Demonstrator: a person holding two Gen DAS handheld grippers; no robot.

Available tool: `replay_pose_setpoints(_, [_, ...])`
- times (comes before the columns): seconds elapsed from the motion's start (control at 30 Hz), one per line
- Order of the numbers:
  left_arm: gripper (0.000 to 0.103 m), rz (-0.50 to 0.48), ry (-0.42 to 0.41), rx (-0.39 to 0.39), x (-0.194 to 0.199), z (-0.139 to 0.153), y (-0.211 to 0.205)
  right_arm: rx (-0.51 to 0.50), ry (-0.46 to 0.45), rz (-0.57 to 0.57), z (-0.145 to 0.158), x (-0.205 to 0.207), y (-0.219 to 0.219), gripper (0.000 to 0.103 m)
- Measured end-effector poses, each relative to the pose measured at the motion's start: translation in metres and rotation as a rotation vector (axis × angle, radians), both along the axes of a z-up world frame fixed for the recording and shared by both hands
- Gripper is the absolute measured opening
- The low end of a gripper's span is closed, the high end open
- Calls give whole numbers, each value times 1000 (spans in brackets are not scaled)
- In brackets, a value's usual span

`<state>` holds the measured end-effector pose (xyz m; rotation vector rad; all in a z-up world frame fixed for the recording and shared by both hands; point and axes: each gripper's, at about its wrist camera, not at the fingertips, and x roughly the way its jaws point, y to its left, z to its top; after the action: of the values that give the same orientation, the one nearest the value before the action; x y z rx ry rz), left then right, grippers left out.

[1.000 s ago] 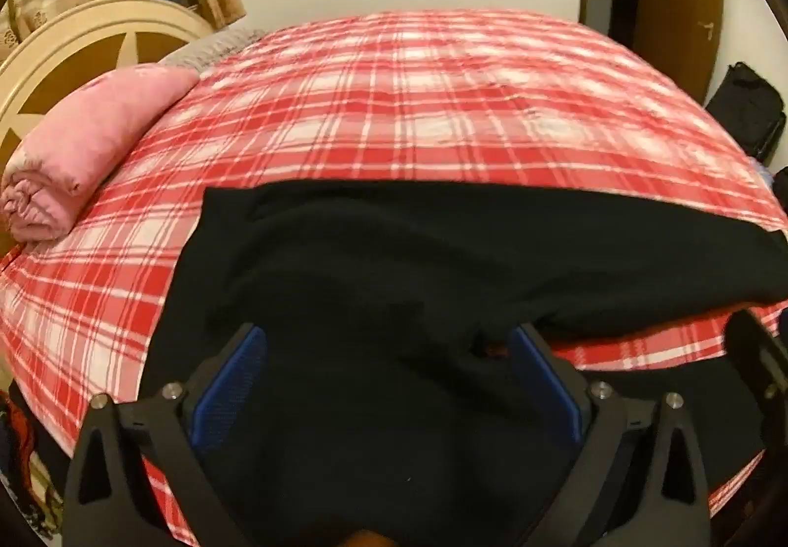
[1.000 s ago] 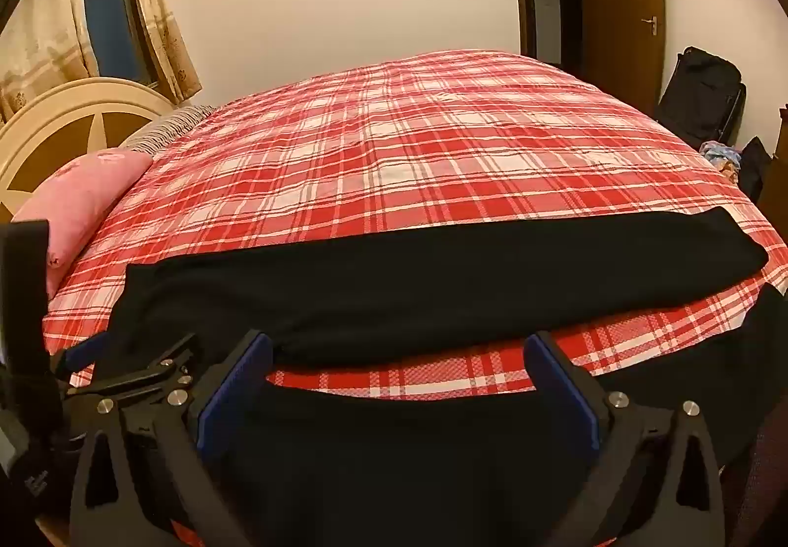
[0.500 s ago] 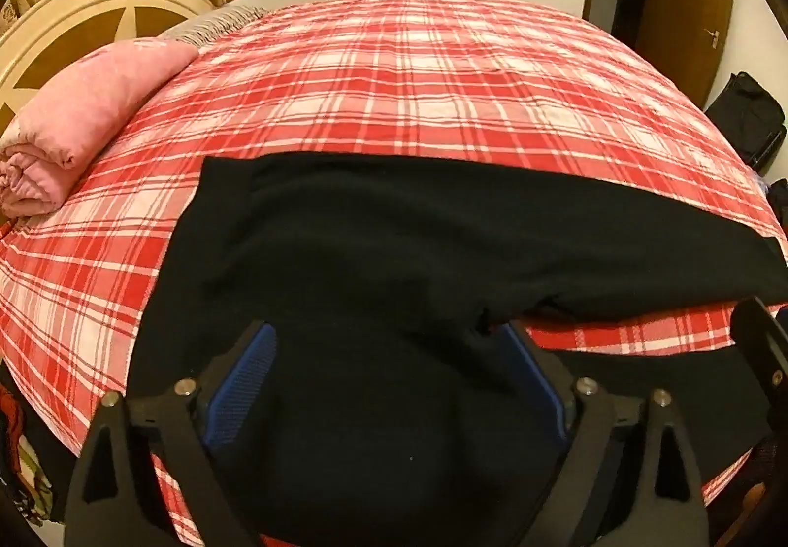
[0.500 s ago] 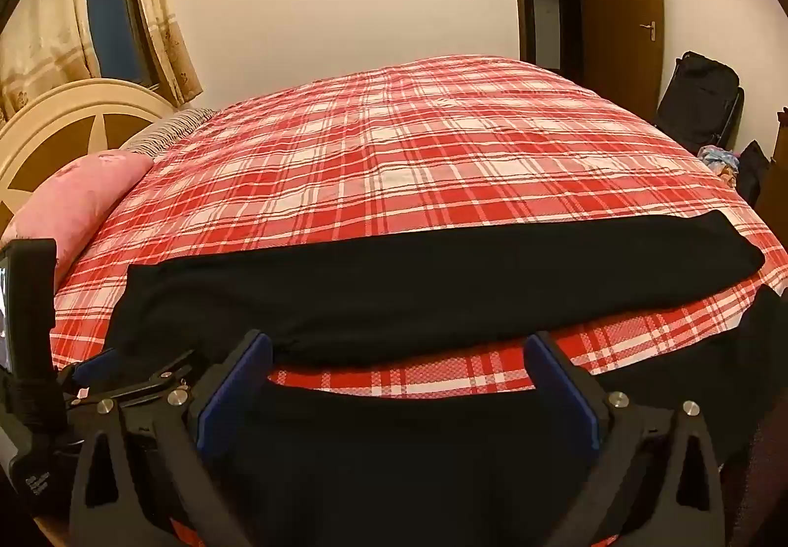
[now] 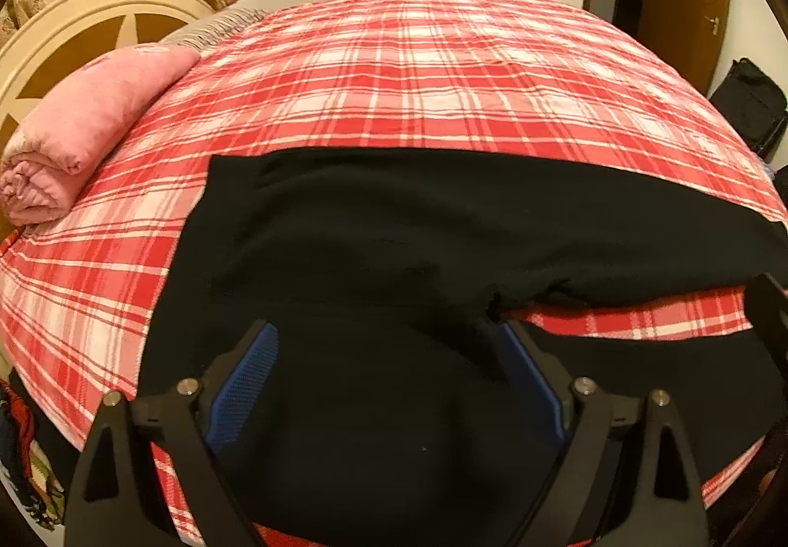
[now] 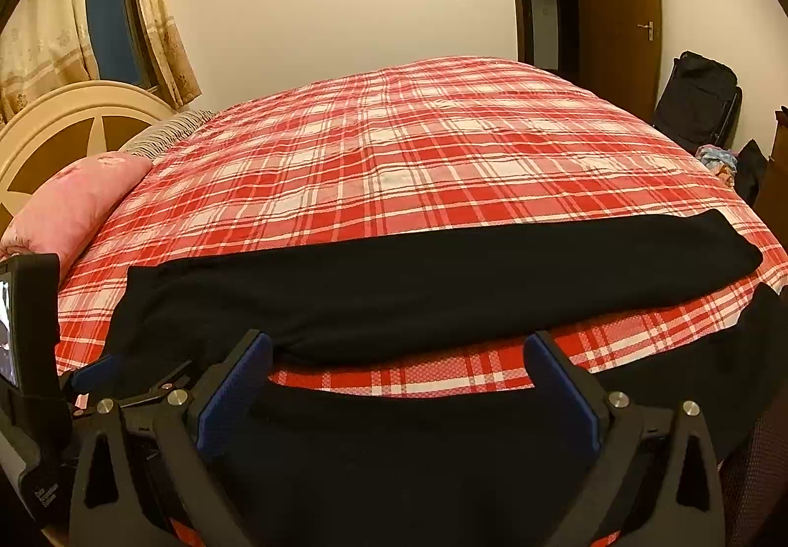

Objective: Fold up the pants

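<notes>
Black pants (image 5: 394, 241) lie spread across the near part of a bed with a red plaid cover (image 5: 418, 69). The waist is at the left, and the two legs run right with a strip of cover between them. My left gripper (image 5: 389, 345) is open, its blue pads above the crotch area, holding nothing. In the right wrist view the far leg (image 6: 443, 271) lies flat and the near leg (image 6: 418, 448) hangs at the bed's front edge. My right gripper (image 6: 399, 359) is open and empty over the near leg. The left gripper's body (image 6: 29, 379) shows at the left.
A rolled pink blanket (image 5: 83, 128) lies at the left by the cream headboard (image 5: 74, 34). A black bag (image 6: 699, 98) stands by the wooden door (image 6: 620, 5) at the right. Small items (image 6: 719, 157) lie on the floor there.
The left wrist view has tilted up and back a little, so the pants sit lower in it. The right gripper has barely moved. Both stay open.
</notes>
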<state>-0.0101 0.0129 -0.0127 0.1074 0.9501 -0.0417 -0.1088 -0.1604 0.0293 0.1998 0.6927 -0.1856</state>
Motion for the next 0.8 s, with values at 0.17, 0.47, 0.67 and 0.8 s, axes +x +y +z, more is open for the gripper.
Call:
replay_pose_setpoints(0.17, [92, 6, -3, 15, -1, 1, -3, 7, 9, 3, -2, 1, -1, 102])
replay_pose_setpoints(0.47, [92, 0, -16, 64, -2, 1, -4, 18, 16, -4, -4, 2, -3, 102])
replay_pose_setpoints(0.67, [93, 0, -20, 72, -2, 2, -5, 16, 19, 3, -5, 3, 0, 102])
replay_pose_setpoints(0.8, [93, 0, -21, 73, -1, 2, -5, 16, 23, 7, -5, 4, 1, 102])
